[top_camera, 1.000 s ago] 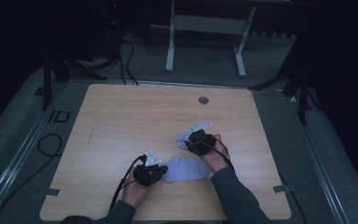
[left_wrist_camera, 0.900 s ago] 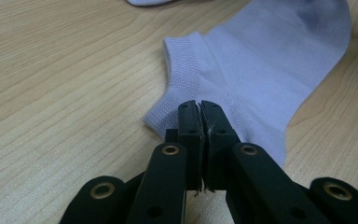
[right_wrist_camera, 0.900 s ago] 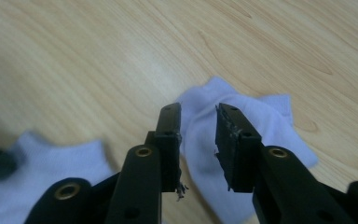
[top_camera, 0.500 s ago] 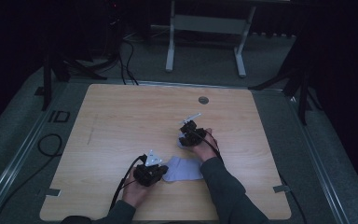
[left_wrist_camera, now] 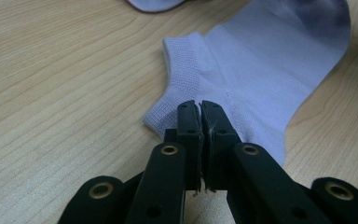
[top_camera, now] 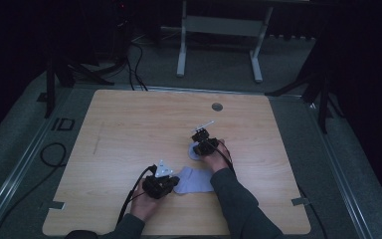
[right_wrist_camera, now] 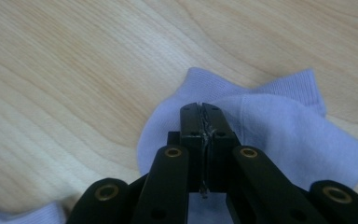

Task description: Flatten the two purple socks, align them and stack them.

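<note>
One wooden table [top_camera: 129, 129], grey carpet [top_camera: 358, 164], dark room.

My high view looks forward and down over the table [top_camera: 129, 129]; both gripper views sit close above its wood, sharing the pale sock [left_wrist_camera: 261, 70].

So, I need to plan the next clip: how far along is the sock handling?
Done: both claws have closed on fabric. In hand: the left claw pinches one pale sock near its cuff, and the right claw, jaws just closed, grips the other sock farther up the table. Left: the socks lie apart, not yet paired.
</note>
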`<state>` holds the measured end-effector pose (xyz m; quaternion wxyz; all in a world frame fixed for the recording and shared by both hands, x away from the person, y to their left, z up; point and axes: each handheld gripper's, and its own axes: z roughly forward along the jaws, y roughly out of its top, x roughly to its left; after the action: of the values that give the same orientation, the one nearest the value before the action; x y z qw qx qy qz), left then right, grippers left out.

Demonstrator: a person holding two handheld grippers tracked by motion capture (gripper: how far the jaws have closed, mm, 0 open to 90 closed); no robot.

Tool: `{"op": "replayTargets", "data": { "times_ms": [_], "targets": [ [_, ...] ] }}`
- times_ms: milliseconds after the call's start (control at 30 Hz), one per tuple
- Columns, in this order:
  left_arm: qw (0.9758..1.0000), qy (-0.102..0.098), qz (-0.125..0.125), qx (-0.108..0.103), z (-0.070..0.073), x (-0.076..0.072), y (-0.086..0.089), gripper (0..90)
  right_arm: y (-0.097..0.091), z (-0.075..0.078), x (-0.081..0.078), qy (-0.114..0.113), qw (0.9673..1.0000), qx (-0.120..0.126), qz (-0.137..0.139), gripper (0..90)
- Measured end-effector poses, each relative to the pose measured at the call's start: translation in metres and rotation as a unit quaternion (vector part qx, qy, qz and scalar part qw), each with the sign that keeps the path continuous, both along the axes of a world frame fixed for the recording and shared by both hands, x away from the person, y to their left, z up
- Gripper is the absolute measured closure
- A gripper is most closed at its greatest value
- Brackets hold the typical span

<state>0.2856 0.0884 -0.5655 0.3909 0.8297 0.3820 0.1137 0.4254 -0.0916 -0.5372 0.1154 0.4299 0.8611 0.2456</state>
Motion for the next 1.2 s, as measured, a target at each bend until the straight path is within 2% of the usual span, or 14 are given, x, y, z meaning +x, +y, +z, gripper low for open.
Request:
{"op": "replayTargets", "data": {
  "times_ms": [667,867,1200],
  "targets": [
    [1.0,0.001,0.001,-0.001,0.0,0.0,0.0,87.1,0.018,0.005,-0.016,0.006,0.9993,0.03,0.021,88.5],
    [1.0,0.001,0.0,-0.001,0.0,0.0,0.0,87.0,0.014,0.013,-0.017,0.011,0.9981,0.058,0.015,88.5],
    [1.0,0.001,0.0,-0.001,0.0,0.0,0.0,87.0,-0.001,0.032,-0.024,-0.011,0.9974,0.071,0.011,88.5]
  ]
}}
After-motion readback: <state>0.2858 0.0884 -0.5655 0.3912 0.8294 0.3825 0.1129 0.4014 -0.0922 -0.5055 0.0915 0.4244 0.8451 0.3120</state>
